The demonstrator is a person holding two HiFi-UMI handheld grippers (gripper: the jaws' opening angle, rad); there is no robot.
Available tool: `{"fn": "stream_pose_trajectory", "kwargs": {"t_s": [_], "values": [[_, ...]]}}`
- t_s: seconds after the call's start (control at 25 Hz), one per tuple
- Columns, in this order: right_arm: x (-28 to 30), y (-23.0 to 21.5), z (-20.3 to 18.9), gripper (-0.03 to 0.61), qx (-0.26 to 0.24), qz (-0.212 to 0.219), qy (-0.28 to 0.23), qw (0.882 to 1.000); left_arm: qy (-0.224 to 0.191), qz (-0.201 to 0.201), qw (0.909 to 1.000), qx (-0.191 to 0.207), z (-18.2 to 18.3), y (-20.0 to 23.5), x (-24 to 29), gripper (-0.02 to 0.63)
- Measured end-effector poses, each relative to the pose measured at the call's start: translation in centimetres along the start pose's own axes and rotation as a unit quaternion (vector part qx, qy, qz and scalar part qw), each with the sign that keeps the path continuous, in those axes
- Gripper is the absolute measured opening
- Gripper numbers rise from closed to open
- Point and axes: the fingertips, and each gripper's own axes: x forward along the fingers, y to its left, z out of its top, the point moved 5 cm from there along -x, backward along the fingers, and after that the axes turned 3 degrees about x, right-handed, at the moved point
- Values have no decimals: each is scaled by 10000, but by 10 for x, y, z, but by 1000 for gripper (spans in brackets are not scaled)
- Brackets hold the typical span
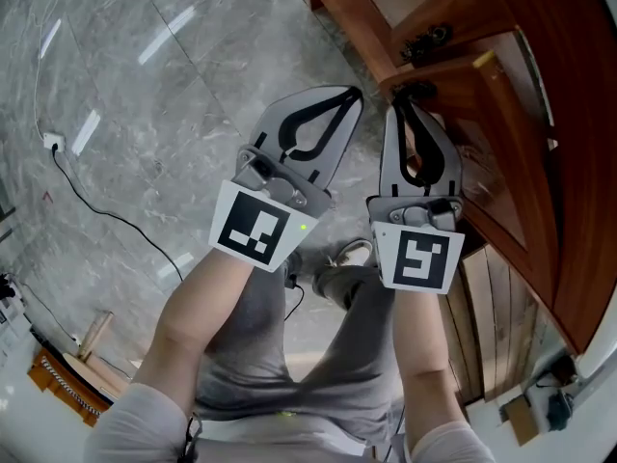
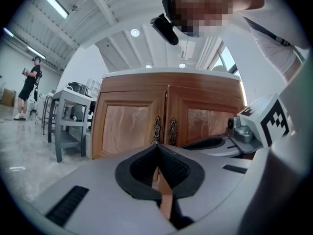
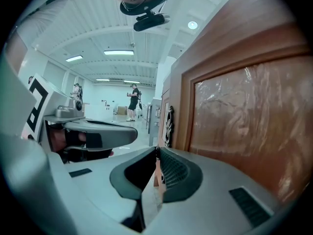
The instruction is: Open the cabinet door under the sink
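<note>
Cabinet door (image 1: 492,152): brown wood with a glossy marbled inset panel, the right-hand leaf of a pair, at the upper right of the head view. Whether it stands ajar cannot be told.

Handle (image 1: 415,91): dark ornate metal plate on the door's inner edge, beside the matching plate of the neighbouring door (image 1: 362,8).

Right gripper (image 1: 403,104): jaws drawn together, tips meeting. It points at the handle edge of the door, with its tips just below the plate and right at the wood. In the right gripper view the panel fills the frame's right side, close by. Whether any part of the handle is caught between the pads cannot be told.

Left gripper (image 1: 355,93): jaws likewise together, nothing between them. It is held just beside the right gripper and clear of the cabinet, aimed toward the seam between the two doors.

Floor (image 1: 145,85): grey veined stone.

Cable (image 1: 106,210): thin black cable trailing across the floor at left.
</note>
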Motion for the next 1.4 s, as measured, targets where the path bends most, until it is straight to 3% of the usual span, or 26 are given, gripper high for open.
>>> {"fn": "stream_pose_trajectory", "kwargs": {"t_s": [0.16,0.36,0.64,0.76,1.08,1.4], "values": [[-4,3,-1,51,-29,69,21,10000,44,-297,9994,166,-12,1,13,14],[-6,9,-1,51,-37,202,-16,9998,-64,-420,9991,73,-18,15,29,14],[-15,21,-5,51,-29,411,50,9991,-168,-876,9950,455,-15,7,35,14],[-17,20,-6,51,-70,483,88,9988,-365,-920,9944,361,-9,6,39,14],[-19,22,-5,49,-124,548,41,9984,-480,-1627,9828,723,-5,10,54,12],[-26,28,-8,49,22,716,123,9974,-405,-1855,9804,530,-7,8,45,11]]}}
